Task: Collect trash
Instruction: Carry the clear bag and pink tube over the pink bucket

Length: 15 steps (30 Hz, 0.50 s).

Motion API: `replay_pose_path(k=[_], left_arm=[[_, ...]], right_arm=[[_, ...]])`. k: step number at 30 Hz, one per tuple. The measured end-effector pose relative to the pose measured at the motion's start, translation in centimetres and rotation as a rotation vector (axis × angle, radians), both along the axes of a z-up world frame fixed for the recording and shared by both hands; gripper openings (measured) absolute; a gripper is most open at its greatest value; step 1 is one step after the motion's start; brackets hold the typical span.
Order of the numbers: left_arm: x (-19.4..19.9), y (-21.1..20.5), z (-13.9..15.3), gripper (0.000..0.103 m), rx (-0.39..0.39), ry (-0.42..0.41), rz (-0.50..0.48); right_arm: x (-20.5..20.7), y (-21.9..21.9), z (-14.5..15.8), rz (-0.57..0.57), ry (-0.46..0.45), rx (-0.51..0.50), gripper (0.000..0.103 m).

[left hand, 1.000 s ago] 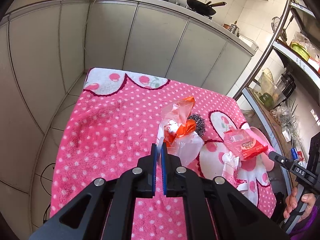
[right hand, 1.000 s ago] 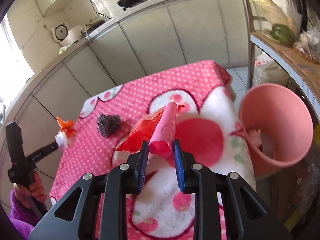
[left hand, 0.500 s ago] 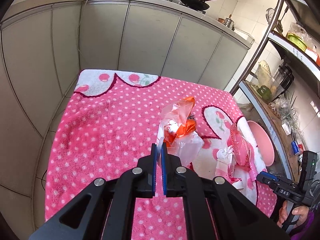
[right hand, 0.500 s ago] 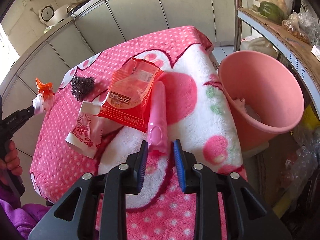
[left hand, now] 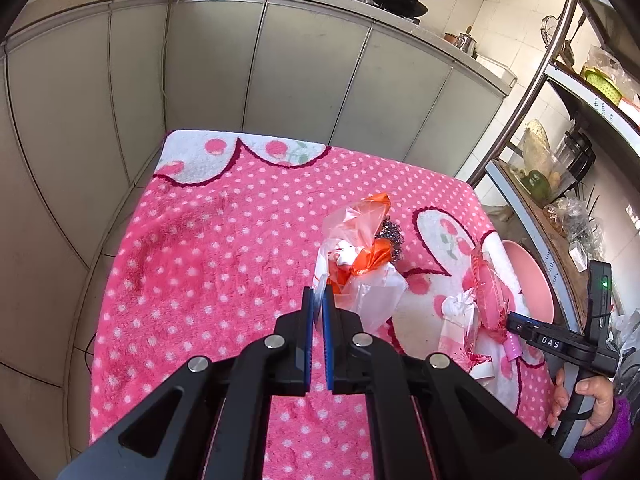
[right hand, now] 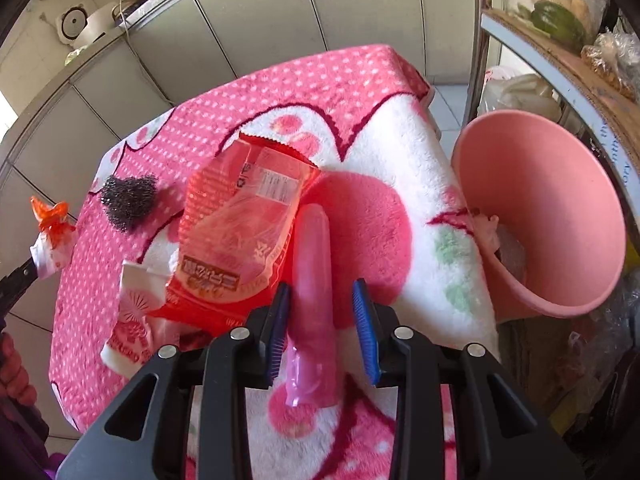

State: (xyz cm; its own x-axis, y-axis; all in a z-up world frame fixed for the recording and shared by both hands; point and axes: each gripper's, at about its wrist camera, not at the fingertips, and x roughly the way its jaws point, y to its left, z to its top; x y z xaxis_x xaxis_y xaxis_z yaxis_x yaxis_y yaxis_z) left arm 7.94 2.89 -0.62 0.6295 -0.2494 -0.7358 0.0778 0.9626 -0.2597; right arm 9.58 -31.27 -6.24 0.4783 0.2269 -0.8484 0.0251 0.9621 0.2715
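My left gripper point(left hand: 317, 296) is shut on a crumpled clear and orange plastic bag point(left hand: 360, 264) and holds it above the pink dotted blanket point(left hand: 208, 248). The bag also shows at the left edge of the right wrist view point(right hand: 50, 236). My right gripper point(right hand: 322, 300) is open, its jaws on either side of a pink tube point(right hand: 314, 280) that lies on the blanket. A red snack wrapper point(right hand: 244, 240) and a white wrapper point(right hand: 136, 320) lie left of the tube. The pink bin point(right hand: 548, 216) stands past the table's right edge, with some trash inside.
A steel wool scrubber point(right hand: 128, 200) lies on the blanket behind the wrappers. Grey kitchen cabinets point(left hand: 280, 72) stand behind the table. A metal shelf rack point(right hand: 560, 40) with food bags stands right of the bin.
My right gripper has come down lower over the pink tube, which lay on the blanket half a second ago, and its jaws have spread wider. My left gripper still holds the plastic bag.
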Motion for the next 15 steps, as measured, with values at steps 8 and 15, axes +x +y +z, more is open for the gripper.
replay_pose_path(k=[8,15], left_arm=[[-0.1,-0.1,0.3,0.004,0.0,-0.008,-0.005],[-0.1,-1.1,0.8,0.004,0.001,-0.01,-0.021]], right_arm=[[0.0,-0.4,0.4,-0.021,-0.022,-0.016,0.021],[-2.2,-2.6,0.8,-0.053,-0.038,-0.018,0.021]])
